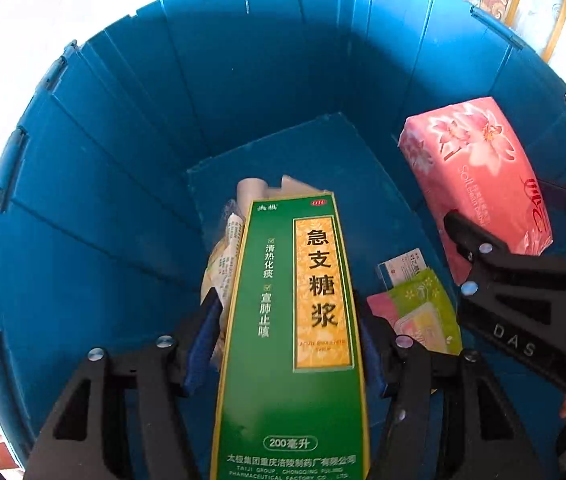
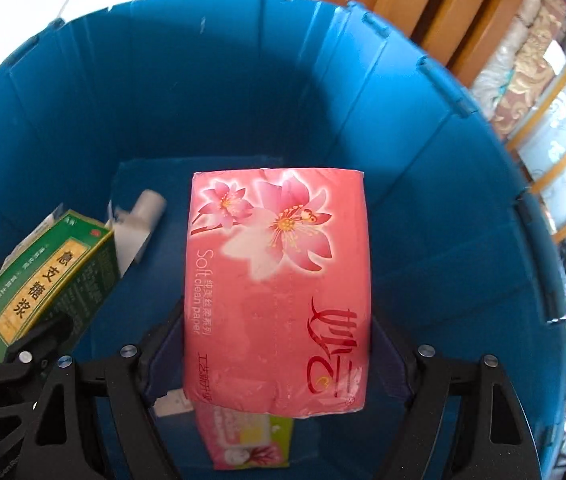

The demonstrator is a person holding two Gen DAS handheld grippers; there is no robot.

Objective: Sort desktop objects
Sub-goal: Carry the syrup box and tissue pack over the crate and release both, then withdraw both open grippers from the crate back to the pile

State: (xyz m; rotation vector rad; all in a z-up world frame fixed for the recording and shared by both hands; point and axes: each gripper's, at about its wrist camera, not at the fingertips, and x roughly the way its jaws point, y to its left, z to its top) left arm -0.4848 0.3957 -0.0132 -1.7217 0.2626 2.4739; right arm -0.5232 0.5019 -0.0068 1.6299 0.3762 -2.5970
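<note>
Green box [image 1: 287, 344] between left claw [image 1: 287, 354] pads, over bin [image 1: 243, 80].

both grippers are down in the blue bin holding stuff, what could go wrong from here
1. The green syrup box in the left gripper hangs over tubes and packets on the bin floor; dropped, it may land on them or end up tilted.
2. The right gripper, with the pink tissue pack, works close beside the left one, so the two could knock together.
3. The tissue pack could cover the small green and pink packet below it.
</note>
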